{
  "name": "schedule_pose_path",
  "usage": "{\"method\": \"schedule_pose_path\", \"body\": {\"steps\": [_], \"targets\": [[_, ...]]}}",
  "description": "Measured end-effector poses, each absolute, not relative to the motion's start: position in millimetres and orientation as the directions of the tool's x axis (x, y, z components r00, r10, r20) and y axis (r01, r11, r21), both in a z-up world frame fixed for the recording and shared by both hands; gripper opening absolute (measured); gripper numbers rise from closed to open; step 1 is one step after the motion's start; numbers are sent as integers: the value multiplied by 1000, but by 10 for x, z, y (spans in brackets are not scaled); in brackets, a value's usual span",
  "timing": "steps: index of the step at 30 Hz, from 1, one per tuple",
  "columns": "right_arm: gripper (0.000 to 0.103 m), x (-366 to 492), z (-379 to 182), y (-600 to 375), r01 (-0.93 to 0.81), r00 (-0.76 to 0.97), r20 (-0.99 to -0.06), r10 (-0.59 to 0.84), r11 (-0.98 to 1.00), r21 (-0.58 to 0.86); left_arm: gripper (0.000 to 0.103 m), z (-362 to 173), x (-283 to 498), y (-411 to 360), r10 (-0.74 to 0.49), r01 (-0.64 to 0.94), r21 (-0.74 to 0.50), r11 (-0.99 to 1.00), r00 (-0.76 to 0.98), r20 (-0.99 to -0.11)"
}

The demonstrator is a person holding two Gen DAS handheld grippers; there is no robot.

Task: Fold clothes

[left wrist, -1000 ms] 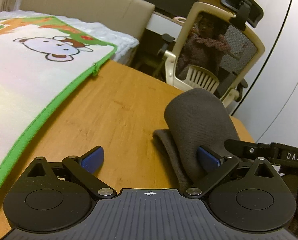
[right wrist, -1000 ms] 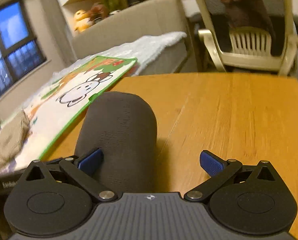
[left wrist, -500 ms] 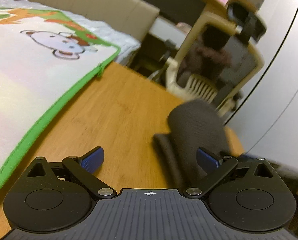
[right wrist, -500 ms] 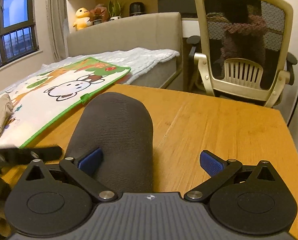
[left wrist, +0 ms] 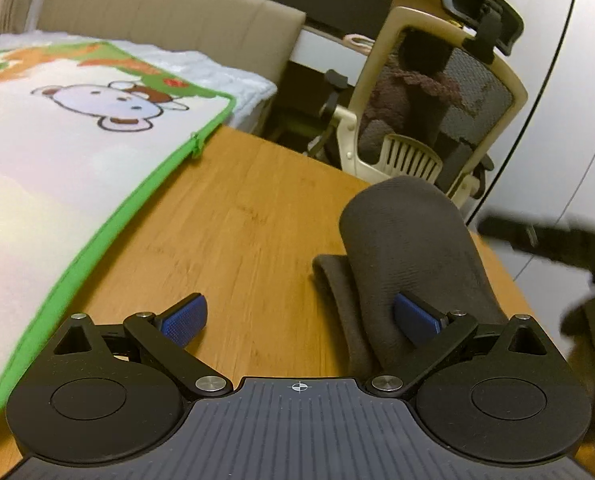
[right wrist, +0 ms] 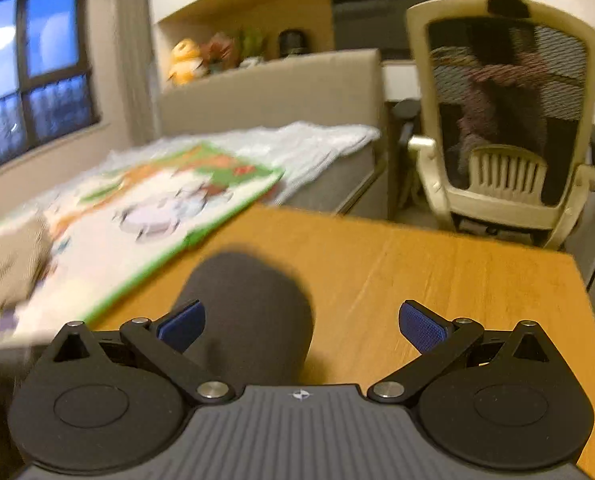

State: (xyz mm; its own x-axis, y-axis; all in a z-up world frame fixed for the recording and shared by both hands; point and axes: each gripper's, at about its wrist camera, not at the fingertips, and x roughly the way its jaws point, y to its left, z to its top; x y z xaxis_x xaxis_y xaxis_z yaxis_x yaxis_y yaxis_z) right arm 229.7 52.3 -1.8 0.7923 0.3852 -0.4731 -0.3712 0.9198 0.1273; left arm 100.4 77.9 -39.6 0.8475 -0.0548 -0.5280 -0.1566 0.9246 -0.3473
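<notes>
A: Dark grey knitted garment [left wrist: 409, 240], folded over into a rounded hump, lies on the bare part of the orange-brown wooden table [left wrist: 233, 232]. How does the scene read, biggest first?

B: The table fills the middle of both views. Over its left side and the white-covered bed [right wrist: 321, 140] behind it lies a white cartoon-printed mat with a green border [left wrist: 57, 152]. Across the far edge stands a cream-framed mesh-backed office chair [right wrist: 505, 112].

A: And the garment itself?

B: It sits between the two tools, well clear of the mat's green edge in the left wrist view. A flatter fold of it trails to the left along the wood.

A: The tools?

B: The left gripper [left wrist: 297, 320] has its blue-padded fingers spread wide, the right-hand pad just in front of the garment. The right gripper [right wrist: 301, 320] is likewise spread, its left-hand pad over the cloth; neither clamps anything. The right wrist view is motion-blurred.

A: Anything smaller?

B: A beige ribbed cloth [right wrist: 9, 268] on the mat.
</notes>
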Motion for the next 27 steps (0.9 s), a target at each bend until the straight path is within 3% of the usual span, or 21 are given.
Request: {"method": "schedule_pose_path", "body": {"steps": [6, 9, 13, 18, 22, 27], "targets": [[103, 2936, -377, 828, -321, 678, -656, 333, 936, 143, 103, -413, 1015, 791, -49, -167, -348, 922, 845, -533], [103, 3001, -443, 786, -295, 658, -664, 355, 933, 206, 103, -417, 1005, 784, -57, -164, -357, 920, 844, -534], [103, 2801, -366, 748, -296, 715, -624, 316, 945, 139, 103, -421, 1007, 784, -59, -161, -357, 920, 844, -534], [103, 2259, -191, 538, -356, 786, -489, 378, 924, 141, 103, -422, 1010, 787, -56, -164, -355, 920, 843, -534], [103, 1966, -350, 467, -355, 774, -512, 372, 925, 137, 103, -428, 1031, 791, -58, -162, -354, 921, 842, -536], [103, 1971, -603, 371, -304, 782, -463, 417, 904, 300, 103, -432, 1020, 778, -44, -174, -346, 922, 841, -539]]}}
